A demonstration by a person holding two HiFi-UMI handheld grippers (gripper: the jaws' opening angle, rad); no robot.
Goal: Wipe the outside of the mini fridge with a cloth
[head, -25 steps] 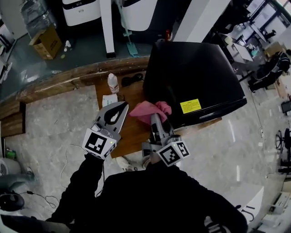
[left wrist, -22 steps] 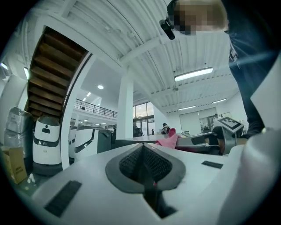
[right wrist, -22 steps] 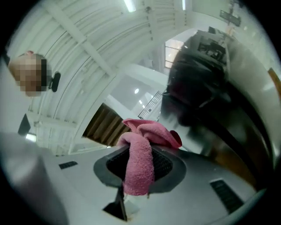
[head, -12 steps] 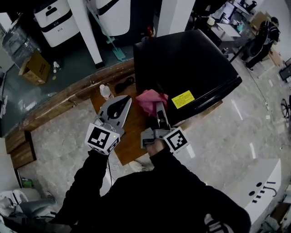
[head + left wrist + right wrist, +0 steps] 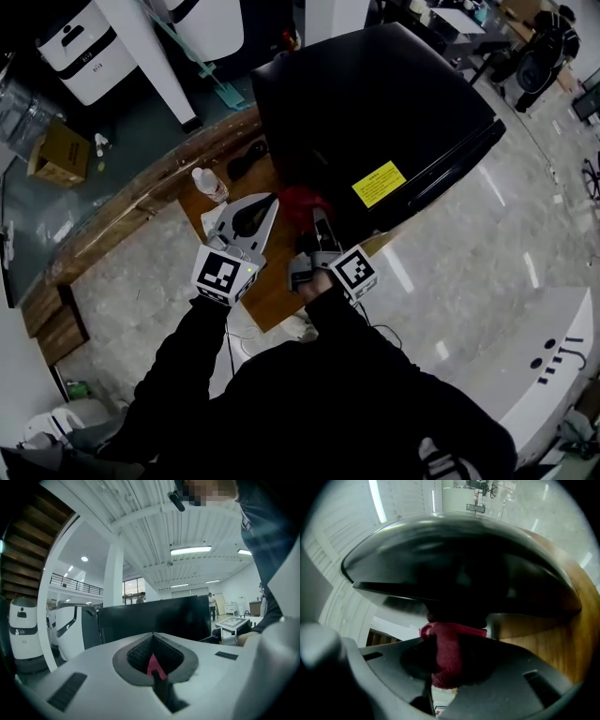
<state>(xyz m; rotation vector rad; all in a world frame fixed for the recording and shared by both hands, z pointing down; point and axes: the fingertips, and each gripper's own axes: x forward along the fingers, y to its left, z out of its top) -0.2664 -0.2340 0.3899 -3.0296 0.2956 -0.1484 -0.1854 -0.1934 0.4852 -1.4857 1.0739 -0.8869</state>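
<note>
Right claw [image 5: 318, 223]: jaws clamped tight on the cloth. In the right gripper view I see fabric filling the space between them, with no gap on either side.
Cloth [image 5: 448, 656]: dark red, bunched into a wad in the right claw. Its far end is pressed against the fridge at the near left corner, low down by the table top.
Left claw [image 5: 270, 201]: jaws drawn together with the tips meeting. A thin pink sliver shows in the hollow between the pads [image 5: 137, 652], and I cannot tell whether it is pinched there or only seen through the opening. The claw hangs just beside the right claw, its tip near the cloth.
Fridge [image 5: 375, 94]: black and glossy, standing on the far right part of the table, with its top turned toward my head camera.
Sticker [image 5: 379, 184]: yellow, on the fridge side that faces me, to the right of the cloth.
Table [image 5: 274, 300]: small, with a wooden top. Both claws are over its near half.
Bottle [image 5: 210, 185]: clear with a white cap, upright near the table's far left corner, apart from the fridge.
Sleeves [image 5: 187, 375]: black, running from both claws back to the lower edge of the head view.
Floor [image 5: 469, 272]: pale polished stone around the table.
Box [image 5: 58, 150]: cardboard, on darker flooring, well apart from the table.
</note>
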